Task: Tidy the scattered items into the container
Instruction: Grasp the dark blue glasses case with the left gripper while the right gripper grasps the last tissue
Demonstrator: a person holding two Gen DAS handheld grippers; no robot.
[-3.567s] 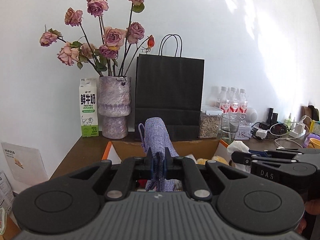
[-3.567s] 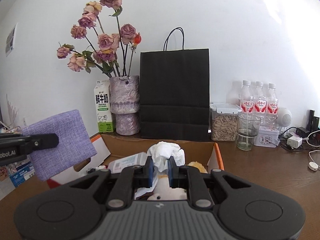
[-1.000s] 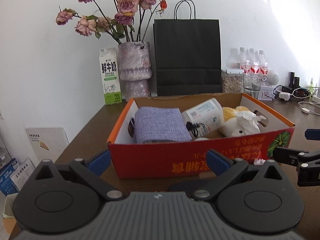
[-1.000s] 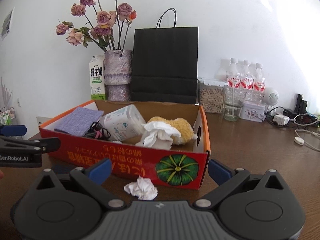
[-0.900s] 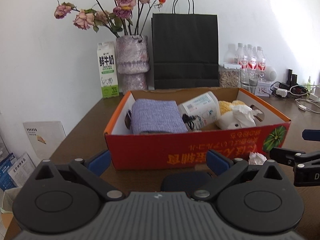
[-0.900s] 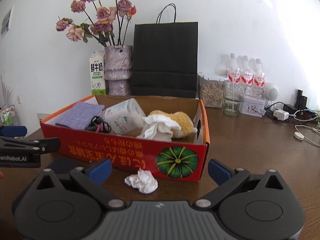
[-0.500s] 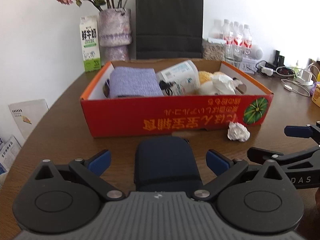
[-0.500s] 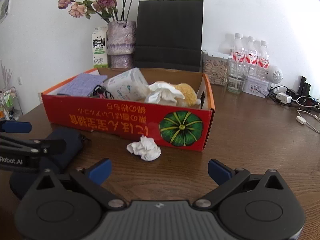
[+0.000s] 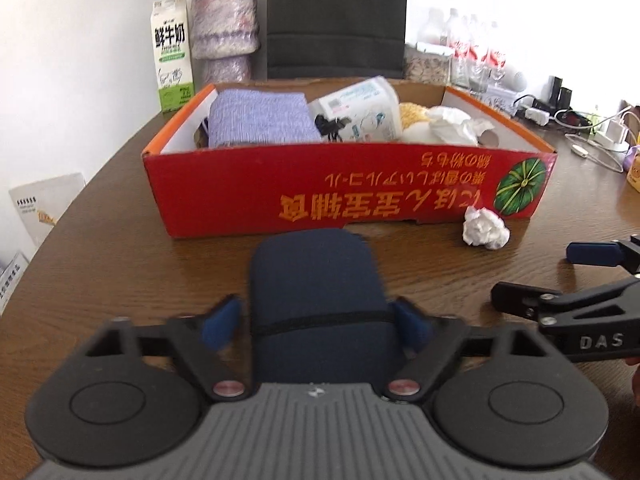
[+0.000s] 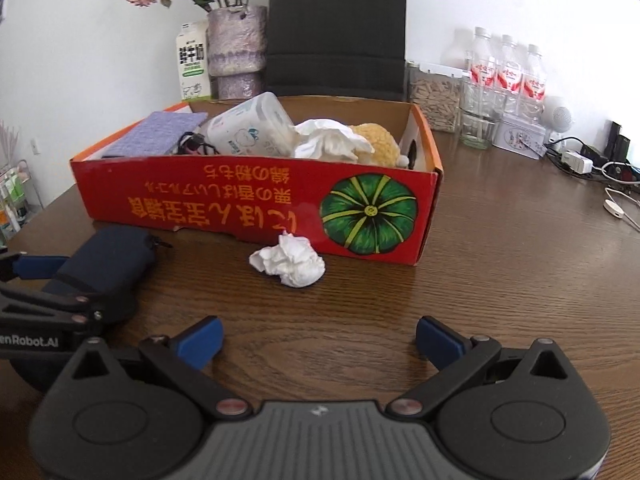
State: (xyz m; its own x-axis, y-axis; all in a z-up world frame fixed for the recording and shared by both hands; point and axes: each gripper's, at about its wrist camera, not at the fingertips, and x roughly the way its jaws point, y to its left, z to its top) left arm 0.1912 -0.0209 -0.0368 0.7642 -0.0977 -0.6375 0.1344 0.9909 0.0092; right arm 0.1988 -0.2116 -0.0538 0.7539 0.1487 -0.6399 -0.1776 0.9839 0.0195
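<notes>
Both grippers have dropped toward the tabletop (image 10: 500, 280); our left gripper (image 9: 318, 320) jaws are closing around the navy pouch (image 9: 316, 280), while our right gripper (image 10: 318, 340) jaws gape wide, aimed at the crumpled tissue (image 10: 290, 262).

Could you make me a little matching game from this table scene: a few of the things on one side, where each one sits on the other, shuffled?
Things:
1. navy pouch
2. crumpled tissue
3. purple cloth
4. milk carton

Places:
A. inside the red box, at its left end
B. against the wall, beside the vase
C. between the fingers of the left gripper
D. loose on the table, in front of the pumpkin picture

Pairs: 1-C, 2-D, 3-A, 4-B
</notes>
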